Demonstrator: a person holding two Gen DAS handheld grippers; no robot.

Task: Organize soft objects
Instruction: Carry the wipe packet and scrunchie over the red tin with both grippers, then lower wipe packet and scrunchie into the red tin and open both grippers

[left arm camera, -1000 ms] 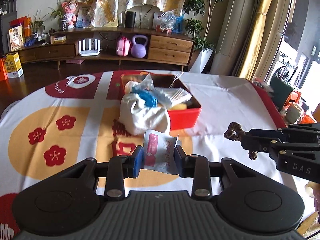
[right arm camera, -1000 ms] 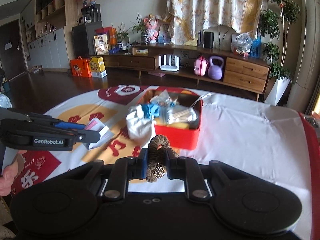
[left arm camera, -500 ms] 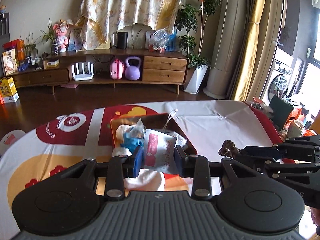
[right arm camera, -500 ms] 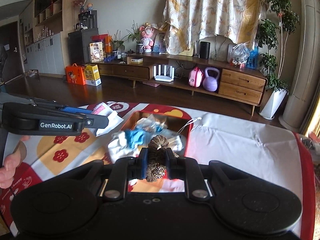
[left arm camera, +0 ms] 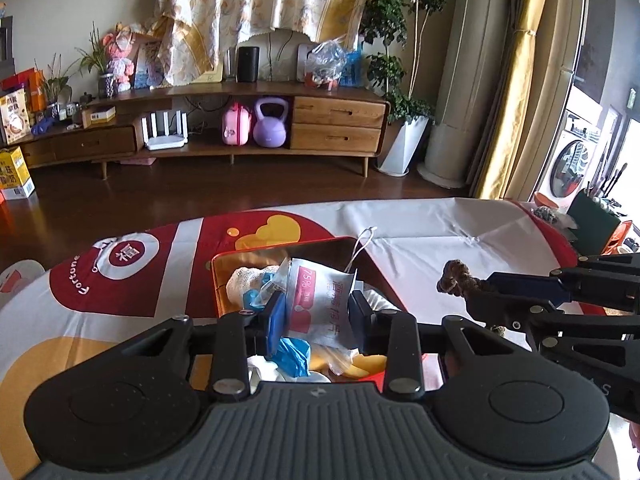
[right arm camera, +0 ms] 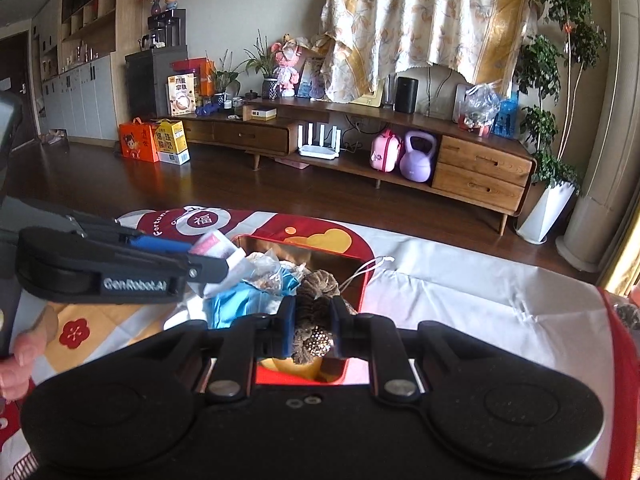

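Observation:
My left gripper (left arm camera: pixel 318 312) is shut on a white and pink wipe packet (left arm camera: pixel 320 300), held above the red box (left arm camera: pixel 224 276). My right gripper (right arm camera: pixel 313 324) is shut on a brown hair scrunchie (right arm camera: pixel 316 300) over the same red box (right arm camera: pixel 362 280). The box holds a white cloth (left arm camera: pixel 244 278), a blue item (left arm camera: pixel 294 354), clear plastic bags and a yellow piece. In the left wrist view the right gripper (left arm camera: pixel 472 286) comes in from the right with the scrunchie (left arm camera: pixel 454 276). The left gripper (right arm camera: pixel 208 258) with the packet (right arm camera: pixel 218 250) shows at left in the right wrist view.
The table wears a cloth (left arm camera: pixel 440 232) with red and yellow prints at left and plain white at right. A hand (right arm camera: pixel 24 348) holds the left gripper's handle. Beyond the table lie dark wood floor and a long wooden cabinet (left arm camera: pixel 320 120).
Both grippers have moved forward over the table to above the red box, carrying the packet and the scrunchie. The box now sits right beneath the fingers instead of ahead of them.

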